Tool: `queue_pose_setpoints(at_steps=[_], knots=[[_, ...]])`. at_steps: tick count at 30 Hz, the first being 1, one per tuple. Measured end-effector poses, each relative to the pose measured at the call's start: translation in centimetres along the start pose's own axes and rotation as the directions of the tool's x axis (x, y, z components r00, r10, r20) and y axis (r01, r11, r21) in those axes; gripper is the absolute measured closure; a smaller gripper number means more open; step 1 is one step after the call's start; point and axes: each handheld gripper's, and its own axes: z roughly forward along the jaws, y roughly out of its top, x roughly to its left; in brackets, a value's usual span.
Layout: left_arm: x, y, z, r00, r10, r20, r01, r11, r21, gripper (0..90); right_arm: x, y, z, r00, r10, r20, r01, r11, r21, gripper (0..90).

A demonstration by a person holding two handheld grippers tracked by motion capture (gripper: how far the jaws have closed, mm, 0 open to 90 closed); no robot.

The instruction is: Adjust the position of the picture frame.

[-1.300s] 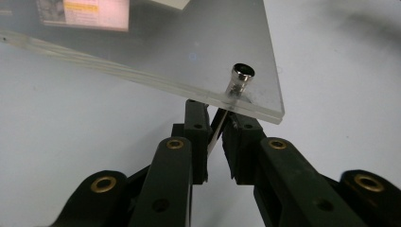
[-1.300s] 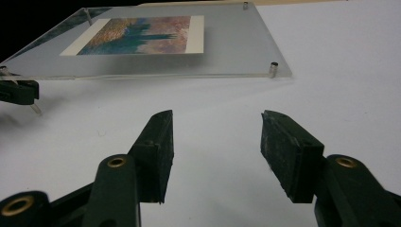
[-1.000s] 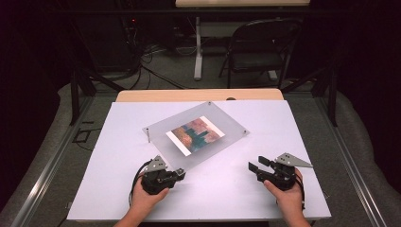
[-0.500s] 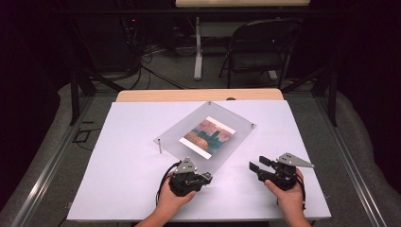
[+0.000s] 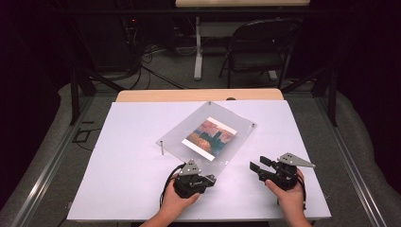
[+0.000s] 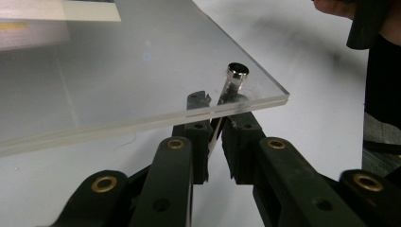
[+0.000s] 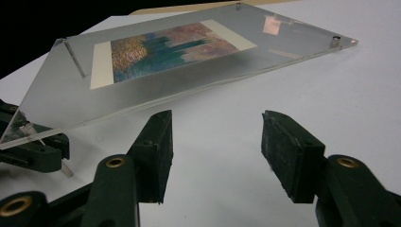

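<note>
One clear acrylic picture frame (image 5: 208, 135) lies mid-counter (image 5: 127, 179); two tools: left tool (image 6: 215, 137) pinches its near-corner metal standoff pin (image 6: 234, 80), seen close from the left gripper view; right tool (image 7: 215, 151) spread, apart

Left gripper (image 5: 211, 178) low at the table's near edge, jaws pinched nearly together, held by the left hand (image 5: 177, 201). Right gripper (image 5: 259, 167) apart, jaws spread wide, right hand (image 5: 288, 191) behind.
</note>
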Motion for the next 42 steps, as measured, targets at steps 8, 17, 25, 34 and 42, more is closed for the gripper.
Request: queue_pose_setpoints(at_steps=[8, 17, 25, 34, 42], knots=[[0.0, -0.5, -1.9, 0.9999, 0.012, -0.008, -0.012, 0.9994, 0.033, 56.9, -0.2, -0.1, -0.1, 0.9999, 0.011, 0.005, -0.011, 1.0, 0.004, 43.7], [0.7, -0.6, -5.0, 0.9994, -0.008, -0.034, 0.009, 1.0, 0.002, 49.4, -0.4, -0.1, -0.1, 0.9998, 0.017, 0.012, -0.017, 1.0, 0.013, 43.2], [2.8, -1.3, -7.8, 0.9935, -0.048, -0.103, 0.045, 0.9985, -0.029, 49.9, -0.5, -0.2, -0.1, 0.9993, 0.033, 0.016, -0.034, 0.999, 0.016, 42.8], [5.9, -2.1, -10.8, 0.9731, -0.098, -0.208, 0.082, 0.9929, -0.086, 54.4, -0.6, -0.2, -0.1, 0.9988, 0.046, 0.018, -0.047, 0.999, 0.017, 42.7], [8.3, -3.0, -12.5, 0.9454, -0.139, -0.295, 0.109, 0.9872, -0.116, 57.2, -0.7, -0.2, -0.1, 0.9982, 0.057, 0.019, -0.057, 0.998, 0.021, 42.7]])
